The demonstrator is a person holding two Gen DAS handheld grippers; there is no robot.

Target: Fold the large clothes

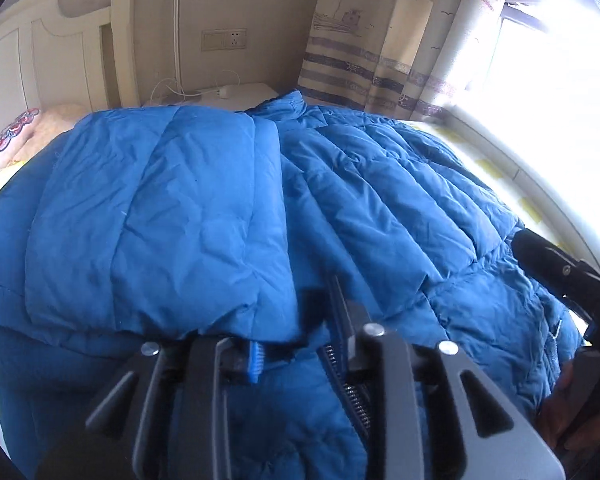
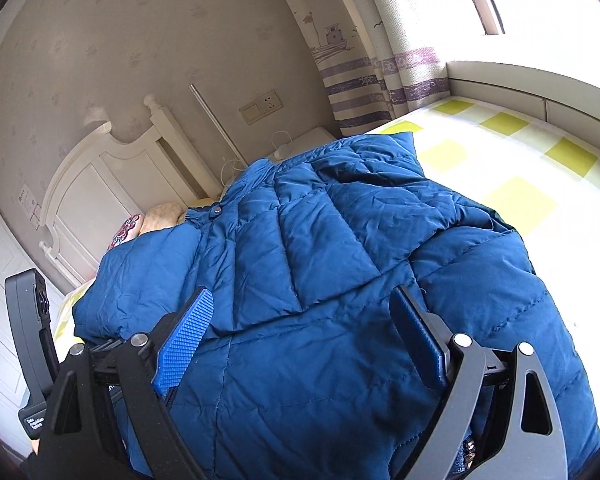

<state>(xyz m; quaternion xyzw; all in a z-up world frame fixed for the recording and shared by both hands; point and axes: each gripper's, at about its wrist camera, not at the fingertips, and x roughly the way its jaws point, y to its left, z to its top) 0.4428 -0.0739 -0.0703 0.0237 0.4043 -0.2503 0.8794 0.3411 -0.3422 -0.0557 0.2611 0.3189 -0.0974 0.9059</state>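
The blue padded jacket (image 2: 340, 264) lies spread on the bed (image 2: 512, 160), collar away from both hands and one side already folded inward, its near hem just under the right gripper (image 2: 300, 336), wide and empty, while the left gripper (image 1: 296, 340) stands narrow beside the folded edge, seemingly gripping nothing.

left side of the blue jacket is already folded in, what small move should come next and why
Probably bring the right gripper down and close its jaws on the right edge of the blue puffer jacket, to fold it over the middle. The left panel already lies folded inward, the right side is still spread toward the checked bed sheet, and the right jaws stand wide open just above the fabric.
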